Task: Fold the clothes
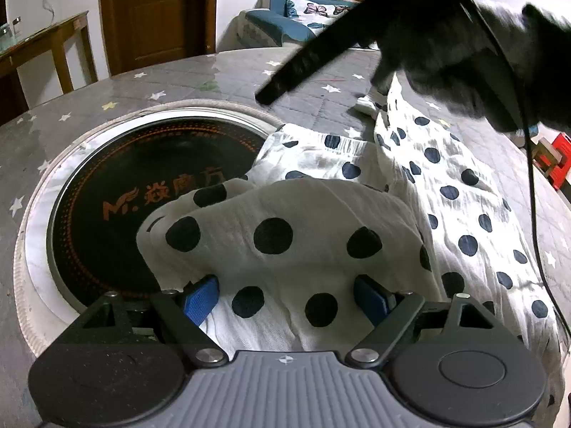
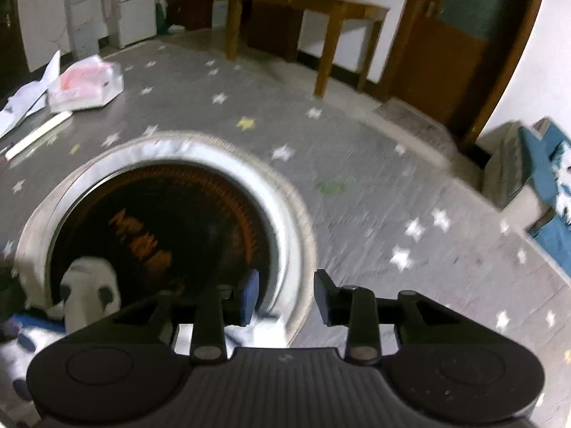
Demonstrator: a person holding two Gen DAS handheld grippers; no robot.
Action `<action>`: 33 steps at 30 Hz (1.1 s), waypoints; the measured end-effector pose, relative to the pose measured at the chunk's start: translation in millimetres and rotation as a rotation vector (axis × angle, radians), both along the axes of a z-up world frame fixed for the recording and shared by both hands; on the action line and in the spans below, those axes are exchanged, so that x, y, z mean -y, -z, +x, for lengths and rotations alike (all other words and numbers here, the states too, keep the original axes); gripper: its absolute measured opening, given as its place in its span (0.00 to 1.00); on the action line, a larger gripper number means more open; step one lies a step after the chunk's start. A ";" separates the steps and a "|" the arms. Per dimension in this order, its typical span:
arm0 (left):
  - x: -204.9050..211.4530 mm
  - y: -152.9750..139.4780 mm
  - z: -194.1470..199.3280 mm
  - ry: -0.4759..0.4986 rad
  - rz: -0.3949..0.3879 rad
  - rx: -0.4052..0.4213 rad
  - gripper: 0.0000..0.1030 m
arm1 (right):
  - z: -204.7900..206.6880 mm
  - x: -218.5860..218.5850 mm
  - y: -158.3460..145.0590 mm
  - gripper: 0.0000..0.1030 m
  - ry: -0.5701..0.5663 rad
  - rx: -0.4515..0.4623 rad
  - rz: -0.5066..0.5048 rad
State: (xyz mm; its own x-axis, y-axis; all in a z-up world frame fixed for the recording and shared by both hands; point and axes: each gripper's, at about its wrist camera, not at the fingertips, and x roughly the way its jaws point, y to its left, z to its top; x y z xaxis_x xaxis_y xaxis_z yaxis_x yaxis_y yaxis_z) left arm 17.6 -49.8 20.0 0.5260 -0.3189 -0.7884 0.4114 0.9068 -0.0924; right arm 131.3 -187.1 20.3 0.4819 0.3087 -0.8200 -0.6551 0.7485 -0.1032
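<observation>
A white garment with dark polka dots [image 1: 357,192] lies crumpled on the grey star-patterned table [image 1: 107,100], partly over the round black cooktop [image 1: 142,178]. My left gripper [image 1: 285,296] is open, its blue-padded fingers [image 1: 200,299] spread apart with a fold of the garment lying over and between them. My right gripper [image 2: 285,296] is open and empty, hovering over the cooktop's rim [image 2: 292,235]; a bit of the garment [image 2: 89,285] shows at lower left. The right gripper's dark body [image 1: 446,28] hangs above the far end of the garment in the left wrist view.
A plastic bag [image 2: 85,82] and papers [image 2: 28,100] lie at the table's far left. A wooden side table [image 2: 307,10], a door [image 2: 464,35] and a blue sofa [image 1: 285,21] stand beyond the table. A black cable [image 1: 531,178] hangs at right.
</observation>
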 end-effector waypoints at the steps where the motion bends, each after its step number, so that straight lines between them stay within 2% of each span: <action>1: 0.1 0.0 0.0 0.002 0.000 0.001 0.83 | -4.1 1.8 4.4 0.34 -0.007 -0.015 -0.007; 5: 0.3 0.3 1.2 0.007 0.000 0.002 0.84 | -13.8 6.4 18.2 0.41 -0.029 -0.051 -0.032; 8: 0.3 0.1 1.0 0.006 0.000 0.002 0.84 | -13.0 9.0 23.5 0.41 -0.026 -0.073 -0.026; 9: 0.3 0.1 0.8 0.005 0.000 0.002 0.84 | -12.5 9.1 24.4 0.38 -0.028 -0.081 -0.023; 10: 0.2 0.1 0.8 0.005 -0.001 0.002 0.84 | -12.1 8.8 24.9 0.29 -0.033 -0.087 -0.020; 12: 0.0 0.3 0.4 0.006 -0.001 0.003 0.84 | -12.2 5.2 23.3 0.20 -0.053 -0.081 -0.026; 16: -0.8 0.3 0.4 0.004 -0.006 0.001 0.84 | -9.1 -13.6 12.8 0.18 -0.105 0.008 -0.084; 25: -9.2 -0.1 3.5 -0.014 -0.014 -0.005 0.84 | 29.4 -83.6 -29.6 0.18 -0.196 0.297 -0.162; 28: -15.3 0.2 6.3 -0.039 -0.011 -0.003 0.84 | 45.7 -106.5 -32.1 0.22 -0.192 0.340 -0.138; 30: -18.4 0.4 7.6 -0.053 -0.004 -0.001 0.84 | 53.7 -116.4 -27.8 0.28 -0.174 0.342 -0.124; 33: -21.9 0.4 7.8 -0.063 0.003 0.001 0.84 | 57.3 -114.9 -28.0 0.31 -0.147 0.328 -0.093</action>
